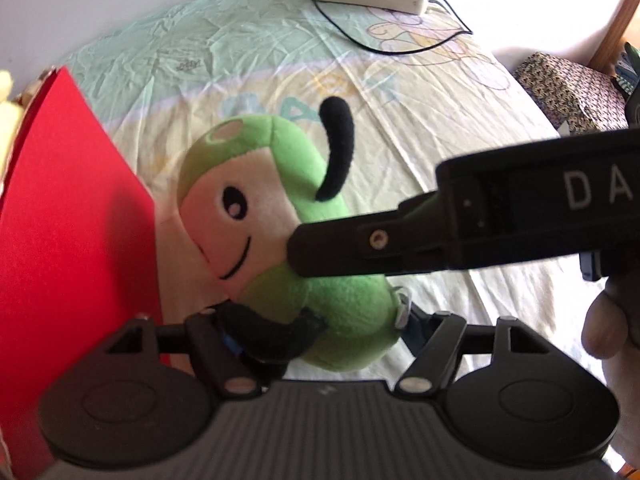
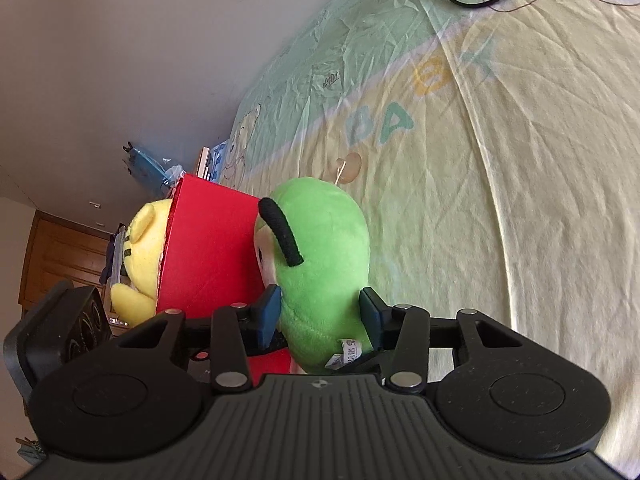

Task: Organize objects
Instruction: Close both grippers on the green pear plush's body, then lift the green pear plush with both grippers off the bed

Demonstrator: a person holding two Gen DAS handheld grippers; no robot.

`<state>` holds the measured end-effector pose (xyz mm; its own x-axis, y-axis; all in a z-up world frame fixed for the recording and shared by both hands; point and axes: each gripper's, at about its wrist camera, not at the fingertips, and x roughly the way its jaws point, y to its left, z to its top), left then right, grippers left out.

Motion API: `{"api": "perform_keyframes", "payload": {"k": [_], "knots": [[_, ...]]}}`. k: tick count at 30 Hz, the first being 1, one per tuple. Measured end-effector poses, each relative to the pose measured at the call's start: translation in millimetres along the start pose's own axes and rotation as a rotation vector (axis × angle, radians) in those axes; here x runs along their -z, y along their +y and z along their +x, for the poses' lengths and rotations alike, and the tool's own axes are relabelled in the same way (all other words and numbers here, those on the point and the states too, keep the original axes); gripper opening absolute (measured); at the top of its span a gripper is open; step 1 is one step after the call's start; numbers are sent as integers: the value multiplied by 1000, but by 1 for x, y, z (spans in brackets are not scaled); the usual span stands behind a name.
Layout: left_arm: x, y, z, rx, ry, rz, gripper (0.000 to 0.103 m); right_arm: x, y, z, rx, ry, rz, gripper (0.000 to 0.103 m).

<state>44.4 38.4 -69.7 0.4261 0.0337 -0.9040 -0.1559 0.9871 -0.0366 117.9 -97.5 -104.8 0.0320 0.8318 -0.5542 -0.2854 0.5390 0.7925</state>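
Clamped between the right gripper's (image 2: 320,316) fingers, the green plush toy (image 2: 320,264) hangs over the bed (image 2: 520,200) beside the red box (image 2: 208,256), with the left gripper (image 1: 320,332) apparently gripping its lower body too, so opposing pulls could snag it on the box wall.

Bright daylight blows out the far wall (image 1: 520,8) (fisheye edges bend, slightly soft).
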Motion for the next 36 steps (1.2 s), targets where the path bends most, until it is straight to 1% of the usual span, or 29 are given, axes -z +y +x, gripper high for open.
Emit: {"api": "perform_keyframes", "payload": {"k": [6, 12, 16, 19, 23, 27, 29, 32, 34, 36], "knots": [[17, -20, -6, 39, 28, 63, 73, 25, -6, -21, 34, -23, 33, 47], [38, -41, -14, 57, 41, 135, 73, 47, -9, -39, 52, -46, 71, 47], [46, -53, -15, 63, 46, 175, 73, 61, -7, -49, 57, -51, 90, 47], [55, -58, -15, 69, 62, 189, 73, 69, -7, -51, 67, -50, 100, 48], [62, -61, -18, 65, 57, 202, 74, 76, -5, -53, 74, -59, 90, 49], [63, -60, -21, 74, 44, 197, 81, 75, -5, -54, 85, -67, 81, 50], [63, -60, -23, 64, 27, 200, 87, 74, -4, -53, 93, -72, 75, 50], [61, -59, -28, 53, -1, 199, 92, 72, 1, -53, 109, -78, 42, 51], [58, -56, -31, 55, -12, 192, 94, 71, 5, -53, 127, -88, 15, 54], [56, -53, -33, 58, -16, 181, 94, 68, 6, -53, 139, -97, 0, 54]]}}
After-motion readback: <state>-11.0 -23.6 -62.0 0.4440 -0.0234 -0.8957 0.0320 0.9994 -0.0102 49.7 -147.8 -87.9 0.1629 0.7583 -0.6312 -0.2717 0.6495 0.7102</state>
